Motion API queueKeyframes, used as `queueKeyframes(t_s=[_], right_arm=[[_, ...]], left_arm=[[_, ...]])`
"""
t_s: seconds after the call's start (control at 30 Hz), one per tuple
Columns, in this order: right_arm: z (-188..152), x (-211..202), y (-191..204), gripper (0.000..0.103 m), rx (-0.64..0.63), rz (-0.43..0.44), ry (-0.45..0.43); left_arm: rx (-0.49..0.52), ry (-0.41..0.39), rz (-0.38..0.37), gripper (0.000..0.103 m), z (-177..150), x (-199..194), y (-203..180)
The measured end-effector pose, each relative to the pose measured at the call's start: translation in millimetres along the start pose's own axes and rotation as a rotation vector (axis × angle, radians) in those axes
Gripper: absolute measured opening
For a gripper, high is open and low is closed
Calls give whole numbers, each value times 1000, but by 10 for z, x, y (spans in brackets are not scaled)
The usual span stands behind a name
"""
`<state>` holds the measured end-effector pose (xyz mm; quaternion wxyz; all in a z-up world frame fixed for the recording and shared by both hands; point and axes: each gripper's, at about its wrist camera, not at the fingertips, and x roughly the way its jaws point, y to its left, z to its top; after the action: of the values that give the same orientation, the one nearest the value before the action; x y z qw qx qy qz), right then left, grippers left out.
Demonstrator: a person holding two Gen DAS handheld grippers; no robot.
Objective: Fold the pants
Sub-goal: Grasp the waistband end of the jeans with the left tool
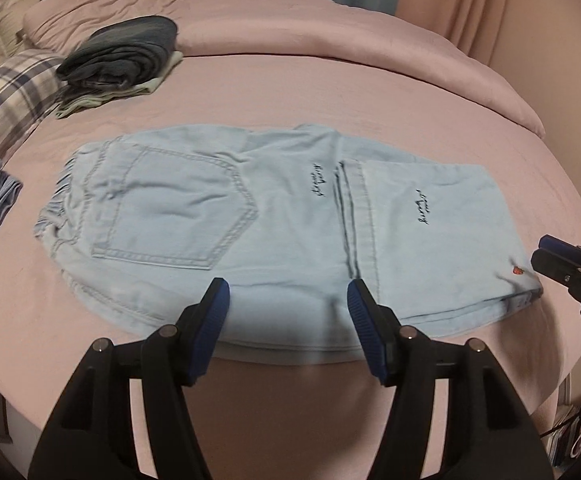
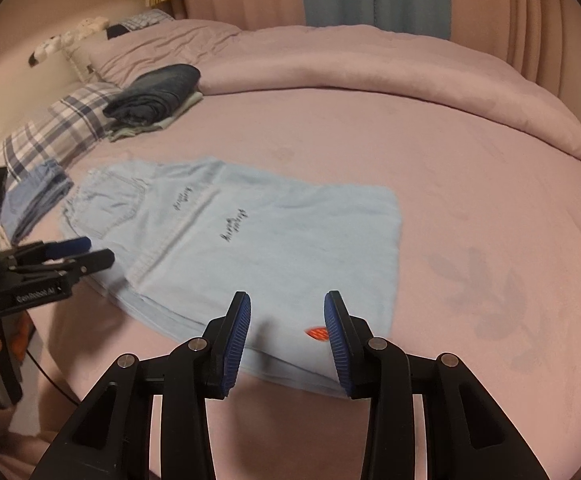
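lay folded on the pink bed [image 1: 290, 80], light blue pants [image 1: 250, 216], waistband left, hem doubled over at right, with a dark folded stack [image 1: 126, 56] and plaid pillow [image 1: 6, 96] far left. hung above the near edge, left gripper [image 1: 288, 300], jaws parted and empty. hovered over the red patch [image 2: 317, 334], right gripper [image 2: 288, 312], likewise released, gripping nothing.

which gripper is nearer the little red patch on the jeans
Right. The right gripper hovers open right beside the red patch; the left gripper, open too, sits farther along the jeans near edge.
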<state>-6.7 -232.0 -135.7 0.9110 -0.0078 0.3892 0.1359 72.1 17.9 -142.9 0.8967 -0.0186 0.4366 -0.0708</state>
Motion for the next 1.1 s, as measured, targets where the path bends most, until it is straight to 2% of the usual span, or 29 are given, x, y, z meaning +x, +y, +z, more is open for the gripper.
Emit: queueKeyframes(t_s=[0.33,0.47,0.6,0.77,0.87,1.1], right_arm=[[162,132,267,39,-16,48,11],[214,216,410,39,-32,71,23],[261,327,571,39,-56,95,40],[285,455,777,39,-93,133,59],[285,506,847,39,-109,143,70],[277,555,871,39,-99,155,82]], left_arm=[[-52,-11,25,62,-9,-67,246],[-102,-2,8,62,-45,-72,409],[-257,19,-107,62,-136,-100,765],[-435,43,-148,62,-343,-114,1250],[-561,58,-248,62,-446,-65,1460],[-737,50,-391,67,-417,110,1638]])
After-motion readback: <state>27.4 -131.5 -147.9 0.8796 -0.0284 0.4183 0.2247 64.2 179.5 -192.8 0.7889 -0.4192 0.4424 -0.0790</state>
